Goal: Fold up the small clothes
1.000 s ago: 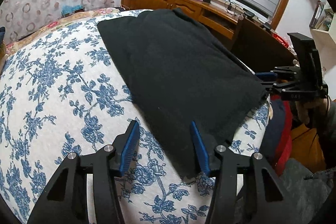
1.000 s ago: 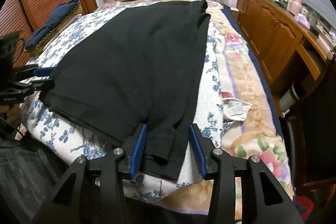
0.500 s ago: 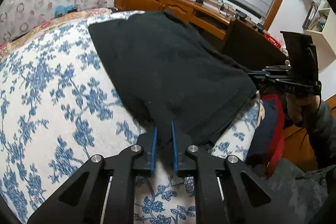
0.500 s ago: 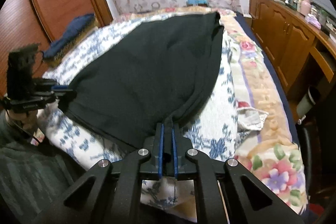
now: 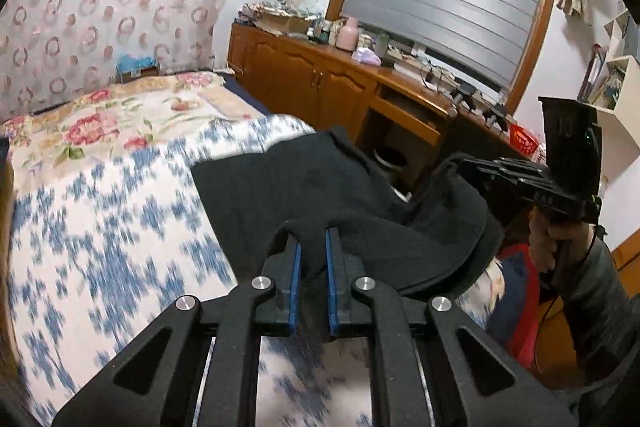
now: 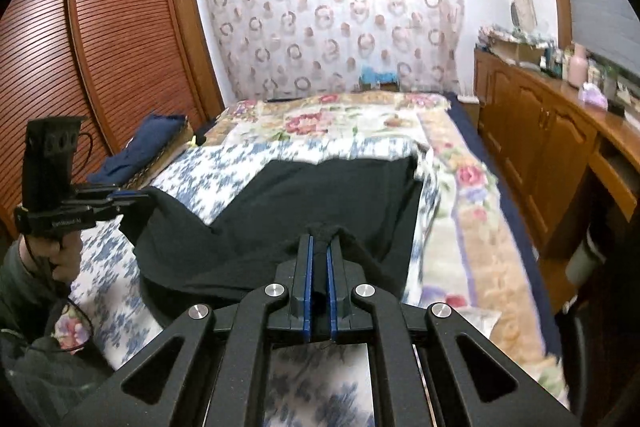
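Garment [image 6: 336,187] is lying on the bed [image 6: 472,227], near edge hanging raised above it; dresser [image 6: 540,131] is standing right of the bed, wardrobe [image 6: 100,47] left.

Count: 1 black garment [image 6: 332,195], 2 claws, left claw [image 5: 311,239] and right claw [image 6: 319,241]; 1 bed [image 6: 460,187], 1 folded navy cloth [image 6: 148,143], 1 pink bottle [image 6: 578,65].

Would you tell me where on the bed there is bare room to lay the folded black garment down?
The blue-flowered sheet left of the black garment lies bare, and so does the pink-flowered blanket beyond it toward the curtain. The wardrobe side is crowded: a navy pile sits there. The left gripper and right gripper each pinch a near corner.
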A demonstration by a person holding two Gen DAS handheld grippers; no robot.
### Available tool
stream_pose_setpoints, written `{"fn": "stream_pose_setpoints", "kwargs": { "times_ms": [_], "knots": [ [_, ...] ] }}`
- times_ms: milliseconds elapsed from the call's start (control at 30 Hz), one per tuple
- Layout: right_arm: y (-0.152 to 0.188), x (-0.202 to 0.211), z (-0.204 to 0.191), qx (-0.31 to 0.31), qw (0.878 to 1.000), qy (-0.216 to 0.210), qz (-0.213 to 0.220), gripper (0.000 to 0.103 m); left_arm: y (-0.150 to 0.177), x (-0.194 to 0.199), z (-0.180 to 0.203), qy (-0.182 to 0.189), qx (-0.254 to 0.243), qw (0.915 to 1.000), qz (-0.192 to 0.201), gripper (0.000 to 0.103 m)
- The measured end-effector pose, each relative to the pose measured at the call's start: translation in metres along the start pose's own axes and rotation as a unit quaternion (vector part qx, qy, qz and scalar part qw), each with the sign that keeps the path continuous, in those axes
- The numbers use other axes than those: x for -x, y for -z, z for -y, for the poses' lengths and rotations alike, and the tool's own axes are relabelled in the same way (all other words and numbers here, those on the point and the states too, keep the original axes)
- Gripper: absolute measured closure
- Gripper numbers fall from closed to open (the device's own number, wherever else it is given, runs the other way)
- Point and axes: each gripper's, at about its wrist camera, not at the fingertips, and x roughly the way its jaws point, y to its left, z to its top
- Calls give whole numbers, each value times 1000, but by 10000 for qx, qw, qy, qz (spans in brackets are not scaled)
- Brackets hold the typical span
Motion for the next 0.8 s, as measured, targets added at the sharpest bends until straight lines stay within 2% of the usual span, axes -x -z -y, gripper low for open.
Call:
{"fn": "stream_pose_setpoints", "kwargs": {
  "times_ms": [200, 400, 667, 800],
  "knots": [
    [-29, -21, 16, -20, 9997, 60, 246, 98, -39, -25, -26, -191, 47, 9998, 91, 92],
    [-43, -72, 25, -78, 9996, 229, 176, 98, -65, -61, -56, -301, 187, 9994, -35, 92],
    [-58, -142, 41, -261, 9987, 361, -242, 97, -70, -105, -91, -423, 477, 9971, -405, 92],
    [-67, -152, 41, -277, 9982, 389, -362, 97, -69, -114, -98, -358, 528, 9965, -539, 91]
  ]
}}
